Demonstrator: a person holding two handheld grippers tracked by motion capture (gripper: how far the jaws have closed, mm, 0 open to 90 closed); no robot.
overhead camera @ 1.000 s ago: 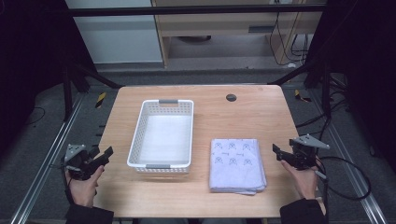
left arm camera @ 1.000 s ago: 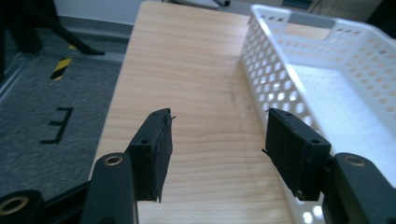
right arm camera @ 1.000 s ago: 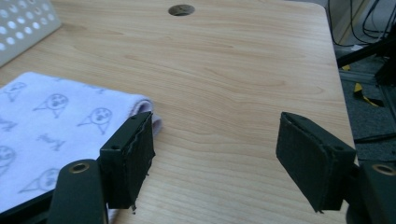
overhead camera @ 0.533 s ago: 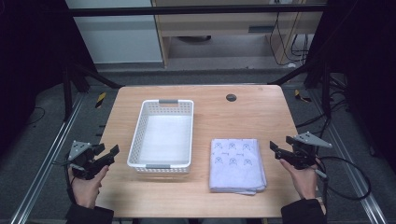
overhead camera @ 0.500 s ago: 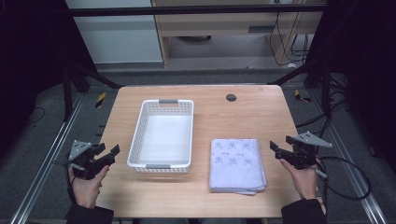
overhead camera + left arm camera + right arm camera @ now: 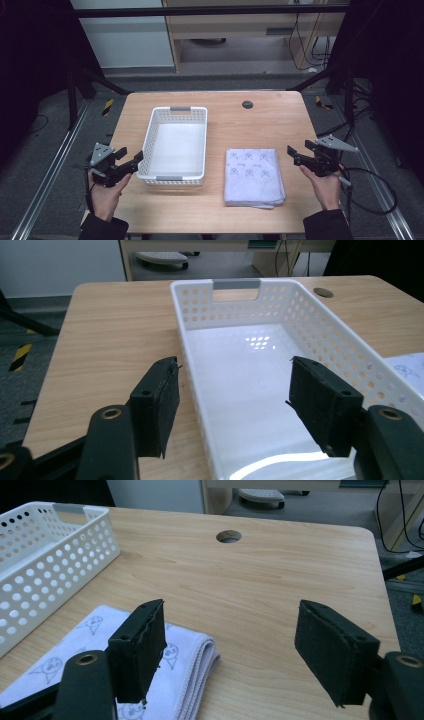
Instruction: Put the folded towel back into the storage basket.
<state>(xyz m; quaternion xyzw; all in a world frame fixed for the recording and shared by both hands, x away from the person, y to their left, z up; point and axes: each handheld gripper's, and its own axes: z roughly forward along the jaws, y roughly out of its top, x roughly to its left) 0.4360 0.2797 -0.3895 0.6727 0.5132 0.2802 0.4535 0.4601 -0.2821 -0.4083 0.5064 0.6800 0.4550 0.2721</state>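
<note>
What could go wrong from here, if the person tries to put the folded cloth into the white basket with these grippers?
1. The folded cloth lies in several layers; the open jaws of the right gripper might pinch only the top layers, so it could unfold when lifted.
2. The left gripper hangs close to the near left corner of the white basket; a small bump could probably push the light basket across the table.
</note>
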